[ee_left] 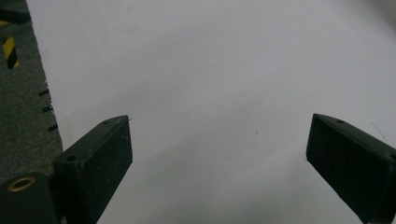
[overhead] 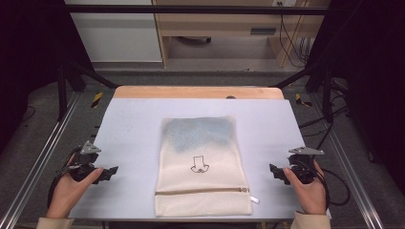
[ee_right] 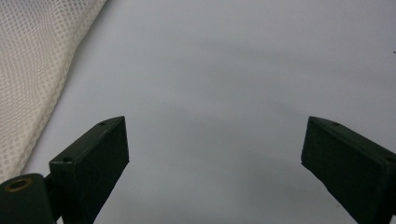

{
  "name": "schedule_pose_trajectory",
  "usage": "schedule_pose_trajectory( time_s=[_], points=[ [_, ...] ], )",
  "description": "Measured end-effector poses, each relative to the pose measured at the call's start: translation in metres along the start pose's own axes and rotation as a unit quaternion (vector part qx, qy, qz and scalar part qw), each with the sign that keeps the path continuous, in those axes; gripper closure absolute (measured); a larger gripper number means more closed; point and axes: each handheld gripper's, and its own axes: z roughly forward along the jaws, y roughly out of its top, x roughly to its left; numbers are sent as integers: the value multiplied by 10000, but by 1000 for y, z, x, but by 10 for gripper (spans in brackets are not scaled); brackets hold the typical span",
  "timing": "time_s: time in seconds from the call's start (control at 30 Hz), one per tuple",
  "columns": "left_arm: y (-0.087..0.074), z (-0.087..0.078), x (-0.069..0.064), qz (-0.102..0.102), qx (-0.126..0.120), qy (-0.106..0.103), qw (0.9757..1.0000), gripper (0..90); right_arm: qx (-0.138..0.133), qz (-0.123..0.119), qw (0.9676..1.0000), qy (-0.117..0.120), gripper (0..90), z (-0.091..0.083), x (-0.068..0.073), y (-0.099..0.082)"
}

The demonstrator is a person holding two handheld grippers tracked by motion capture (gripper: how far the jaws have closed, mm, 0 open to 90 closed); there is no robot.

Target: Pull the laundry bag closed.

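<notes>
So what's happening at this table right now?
A person sits at a pale grey table holding a black two-jaw gripper in each hand. Between them lies a flat cream mesh laundry bag with a zip near its close end and something bluish inside at the far end. The left gripper and right gripper both rest beside the bag with their jaws wide apart, touching nothing. The zip looks closed.

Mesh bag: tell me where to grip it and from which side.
Take the mesh bag by its zipper pull at the near right corner. The right hand-held gripper, open, sits beside that edge, so come in from the right, low over the mat. The bag lies flat; the white tab sticks out past the edge.
</notes>
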Motion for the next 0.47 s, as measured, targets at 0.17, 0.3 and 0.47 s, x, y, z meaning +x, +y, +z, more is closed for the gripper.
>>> schedule_pose_trajectory(
  time_s=[0.17,0.3,0.47],
  points=[
    [-8,1,-3,46,-114,-5,9999,68,74,-102,9999,81,81,4,5,-7],
    [-17,6,-5,24,-55,-3,10000,69,179,-119,9997,129,82,7,8,-15],
    [-17,9,-9,-2,-155,-14,9999,68,122,-164,9997,117,84,5,9,-17]
  ],
)
